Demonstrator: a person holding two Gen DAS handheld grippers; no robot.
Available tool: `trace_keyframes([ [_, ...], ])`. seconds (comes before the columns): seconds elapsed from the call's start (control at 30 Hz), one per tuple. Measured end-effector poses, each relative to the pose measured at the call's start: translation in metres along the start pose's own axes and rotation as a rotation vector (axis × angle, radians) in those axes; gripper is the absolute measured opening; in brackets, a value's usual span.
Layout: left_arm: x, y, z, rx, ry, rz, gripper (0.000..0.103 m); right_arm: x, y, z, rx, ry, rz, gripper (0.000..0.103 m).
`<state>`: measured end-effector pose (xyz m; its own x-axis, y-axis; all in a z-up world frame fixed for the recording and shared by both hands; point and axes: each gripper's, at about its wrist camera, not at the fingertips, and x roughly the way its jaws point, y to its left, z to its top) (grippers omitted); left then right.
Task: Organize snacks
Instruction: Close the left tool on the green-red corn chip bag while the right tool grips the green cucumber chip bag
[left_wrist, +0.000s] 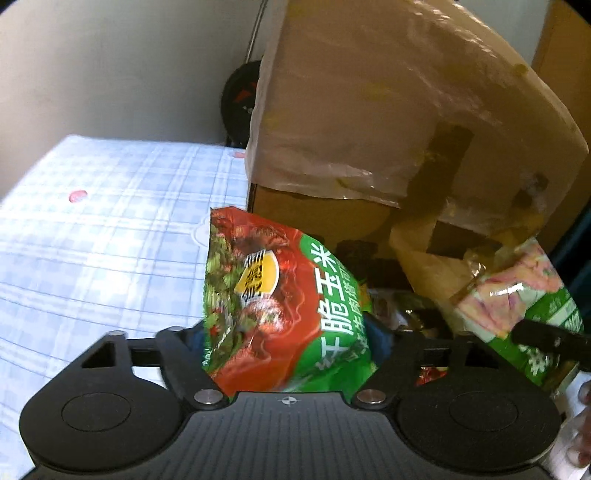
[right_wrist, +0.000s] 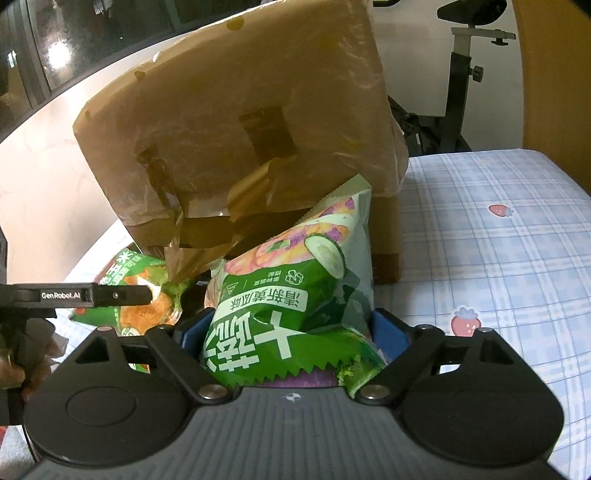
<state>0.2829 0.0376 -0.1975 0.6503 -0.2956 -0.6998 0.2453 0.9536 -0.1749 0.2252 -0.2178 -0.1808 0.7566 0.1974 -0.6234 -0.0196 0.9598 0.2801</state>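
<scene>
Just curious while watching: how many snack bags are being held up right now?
2: a red-and-green bag in the left tool, a green cucumber-picture bag in the right tool. More may lie hidden in the box.

- Left gripper (left_wrist: 288, 332): matte black body with a ribbed top plate, a small white crosshair mark at its front edge, and two round raised discs at the sides.
- Black linkage arms with triangular cut-outs, pinned by silver round screws; blue finger pads (left_wrist: 380, 332).
- Right gripper (right_wrist: 291, 332): same black build, same crosshair mark, silver pivots, blue pads (right_wrist: 388, 332).
- Seen from the right wrist camera, the left gripper's black finger carries white "GenRobot.AI" lettering.
</scene>
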Motion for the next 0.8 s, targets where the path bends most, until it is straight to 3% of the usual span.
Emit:
trace_keyframes([
  [0.27, -0.042, -0.004, -0.004, -0.018, -0.075, -0.031, 0.077, -0.012, 0.003, 0.0, -0.012, -0.011, 0.023, 0.081],
  [0.8, -0.088, -0.005, -0.022, -0.031, -0.14, -0.042, 0.078, -0.066, -0.01, -0.015, 0.031, -0.018, -0.017, 0.08],
])
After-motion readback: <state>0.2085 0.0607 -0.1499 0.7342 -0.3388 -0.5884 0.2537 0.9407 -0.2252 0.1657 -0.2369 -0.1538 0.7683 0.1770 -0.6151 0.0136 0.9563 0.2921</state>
